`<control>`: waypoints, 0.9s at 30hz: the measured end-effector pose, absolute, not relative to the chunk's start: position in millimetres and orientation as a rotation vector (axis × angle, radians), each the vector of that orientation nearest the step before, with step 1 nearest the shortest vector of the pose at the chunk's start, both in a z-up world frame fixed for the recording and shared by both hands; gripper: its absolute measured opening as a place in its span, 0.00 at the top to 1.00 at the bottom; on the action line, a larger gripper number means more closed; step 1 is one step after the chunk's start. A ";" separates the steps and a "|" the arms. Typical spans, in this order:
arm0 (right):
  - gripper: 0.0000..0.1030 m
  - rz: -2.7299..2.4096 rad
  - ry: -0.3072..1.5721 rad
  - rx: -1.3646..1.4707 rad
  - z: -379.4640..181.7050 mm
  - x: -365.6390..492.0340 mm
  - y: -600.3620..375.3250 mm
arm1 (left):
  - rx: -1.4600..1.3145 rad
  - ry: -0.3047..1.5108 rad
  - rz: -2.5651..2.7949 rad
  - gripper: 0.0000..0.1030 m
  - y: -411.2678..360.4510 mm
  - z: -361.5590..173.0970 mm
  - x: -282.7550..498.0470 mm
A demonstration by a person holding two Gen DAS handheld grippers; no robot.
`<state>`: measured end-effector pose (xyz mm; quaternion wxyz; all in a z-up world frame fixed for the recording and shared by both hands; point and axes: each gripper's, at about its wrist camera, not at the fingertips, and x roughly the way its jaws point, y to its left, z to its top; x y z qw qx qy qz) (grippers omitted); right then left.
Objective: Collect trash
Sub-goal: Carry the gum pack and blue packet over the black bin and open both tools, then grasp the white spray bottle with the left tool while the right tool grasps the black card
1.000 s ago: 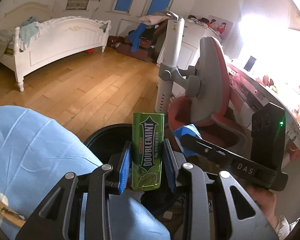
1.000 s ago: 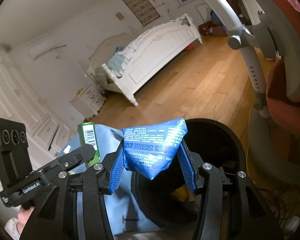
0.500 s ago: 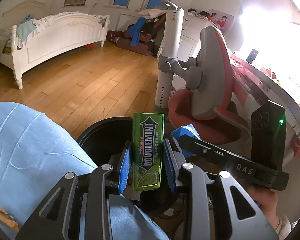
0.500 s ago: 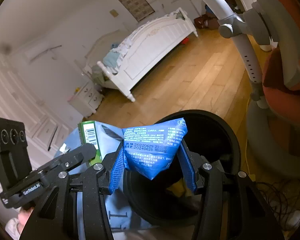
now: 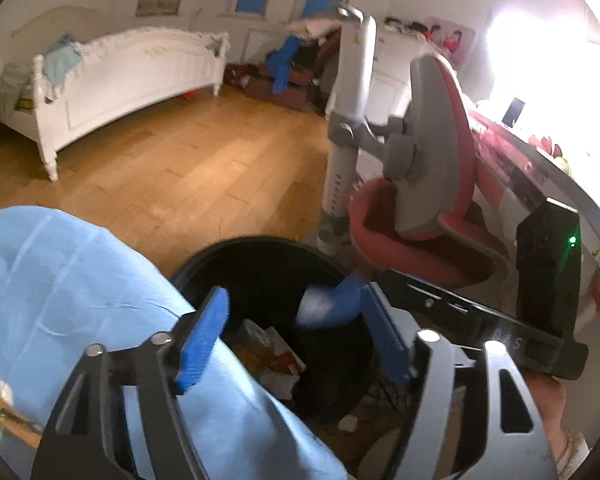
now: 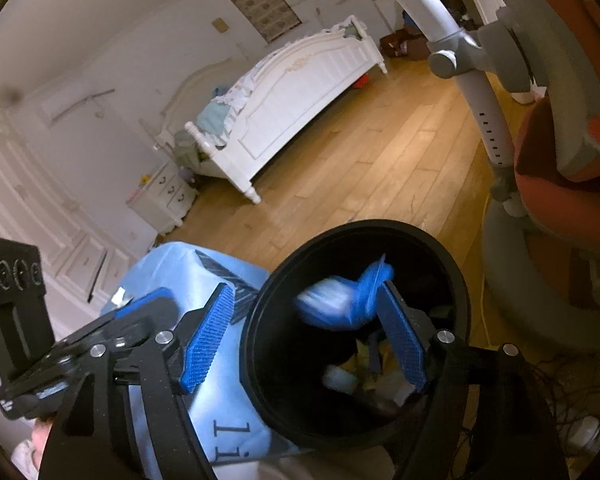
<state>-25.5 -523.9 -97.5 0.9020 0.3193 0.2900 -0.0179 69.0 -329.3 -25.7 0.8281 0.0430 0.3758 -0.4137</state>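
Note:
A black round trash bin (image 5: 260,248) (image 6: 260,344) stands on the wooden floor with several scraps of trash (image 5: 276,356) (image 6: 364,376) inside. My left gripper (image 5: 296,336) is open and empty over the bin's mouth. My right gripper (image 6: 308,336) is open over the bin. The blue snack wrapper (image 6: 344,304) is blurred in the air beside its right finger, above the bin opening. It also shows in the left wrist view (image 5: 328,304). The green gum pack is not in view.
A blue cloth (image 5: 60,300) (image 6: 188,276) lies at the bin's left. A red and grey chair (image 5: 420,184) with a white post (image 5: 348,120) stands right of the bin. A white bed (image 5: 112,80) is across the wooden floor (image 5: 180,168). Cables (image 6: 560,396) lie on the floor right of the bin.
Both grippers have opened. The green gum pack has left my left gripper and is gone from view. The blue wrapper has slipped from my right gripper and is falling over the bin.

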 end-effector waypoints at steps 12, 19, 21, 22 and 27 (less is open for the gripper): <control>0.25 0.069 0.647 0.540 -76.8 -0.8 -460.6 | -0.018 0.743 -0.680 0.21 -215.2 -4.8 89.8; 0.25 0.227 0.698 0.409 -54.4 37.7 -386.7 | -0.132 0.727 -0.478 0.21 -96.5 -1.5 132.8; 0.25 0.291 0.711 0.399 -48.9 50.5 -364.3 | -0.149 0.726 -0.432 0.22 -69.3 -2.7 147.1; 0.25 0.345 0.721 0.414 -47.1 59.4 -352.2 | -0.152 0.726 -0.409 0.28 -55.1 -3.6 156.8; 0.25 0.514 0.797 0.458 -43.1 108.0 -295.2 | -0.102 0.786 -0.393 0.40 -32.9 -15.2 202.8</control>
